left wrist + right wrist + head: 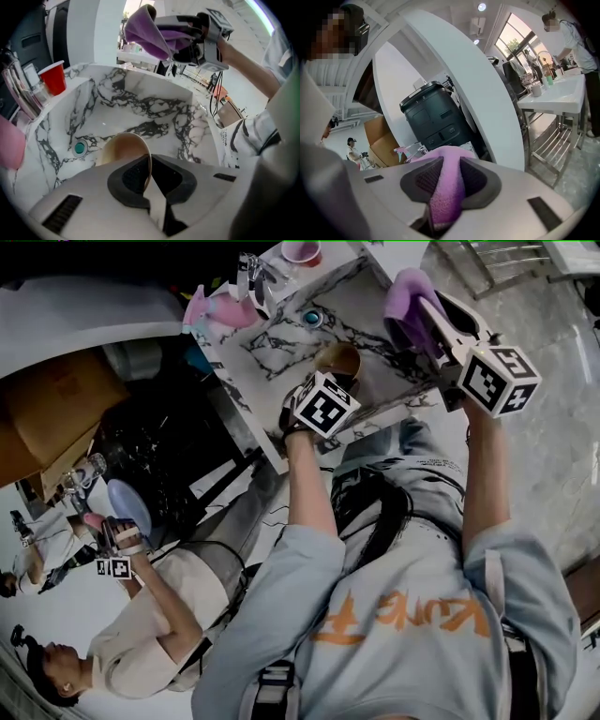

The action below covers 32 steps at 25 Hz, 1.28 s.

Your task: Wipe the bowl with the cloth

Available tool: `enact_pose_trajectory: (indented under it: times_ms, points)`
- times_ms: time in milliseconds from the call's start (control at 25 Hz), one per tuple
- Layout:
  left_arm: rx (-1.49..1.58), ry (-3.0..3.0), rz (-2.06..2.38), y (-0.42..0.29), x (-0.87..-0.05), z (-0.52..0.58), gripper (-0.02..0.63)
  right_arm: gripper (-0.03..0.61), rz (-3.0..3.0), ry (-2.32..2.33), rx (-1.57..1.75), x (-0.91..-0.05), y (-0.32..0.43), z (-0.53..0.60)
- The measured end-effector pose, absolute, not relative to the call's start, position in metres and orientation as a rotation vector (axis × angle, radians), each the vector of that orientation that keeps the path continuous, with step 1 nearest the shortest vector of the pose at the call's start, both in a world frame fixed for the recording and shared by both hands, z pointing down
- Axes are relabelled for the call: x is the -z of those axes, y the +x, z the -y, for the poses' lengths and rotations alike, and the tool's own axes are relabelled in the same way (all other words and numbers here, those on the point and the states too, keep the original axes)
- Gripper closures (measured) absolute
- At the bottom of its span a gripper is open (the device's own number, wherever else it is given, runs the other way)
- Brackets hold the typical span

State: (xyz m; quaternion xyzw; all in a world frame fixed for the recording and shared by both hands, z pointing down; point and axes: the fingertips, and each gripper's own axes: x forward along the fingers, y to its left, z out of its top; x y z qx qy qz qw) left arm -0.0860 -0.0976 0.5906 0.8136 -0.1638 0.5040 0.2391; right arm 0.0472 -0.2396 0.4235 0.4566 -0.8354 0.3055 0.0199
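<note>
A tan bowl (pixel 339 359) hangs over the marble sink (pixel 281 348), and my left gripper (pixel 323 381) is shut on its rim. In the left gripper view the bowl (pixel 123 147) tilts with its thin rim pinched between the dark pads of the left gripper (pixel 149 165). My right gripper (pixel 424 313) is raised above the sink's right side, shut on a purple cloth (pixel 407 298). The cloth (pixel 149 33) and right gripper (pixel 180 35) are held high and apart from the bowl. In the right gripper view the cloth (pixel 446 192) bulges between the pads of the right gripper (pixel 445 176).
The sink has a teal drain (pixel 79 148). A red cup (pixel 55 77) and a pink spray bottle (pixel 211 310) stand on its left rim, and a pink cup (pixel 302 251) sits at the back. Another person (pixel 141 615) works at the left. A black bin (pixel 436 117) stands beyond.
</note>
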Motion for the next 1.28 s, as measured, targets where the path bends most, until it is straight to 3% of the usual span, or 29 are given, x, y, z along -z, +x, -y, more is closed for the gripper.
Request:
enact_pose_trajectory:
  times_ms: [400, 960, 1080, 1280]
  points:
    - [-1.484, 2.182, 0.360, -0.082, -0.629, 0.088, 0.580, 0.456, 2.535, 1.485, -0.967, -0.434, 0.057, 0.233]
    - [-1.402, 2.072, 0.343, -0.081, -0.630, 0.084, 0.578, 0.456, 2.563, 1.434, -0.940, -0.424, 0.053, 0.226]
    - [-1.393, 2.065, 0.327, -0.079, -0.625, 0.078, 0.513, 0.456, 2.582, 1.406, -0.938, -0.421, 0.049, 0.223]
    - [-1.367, 2.112, 0.485, -0.085, -0.604, 0.093, 0.512, 0.456, 2.626, 1.333, -0.929, -0.416, 0.037, 0.220]
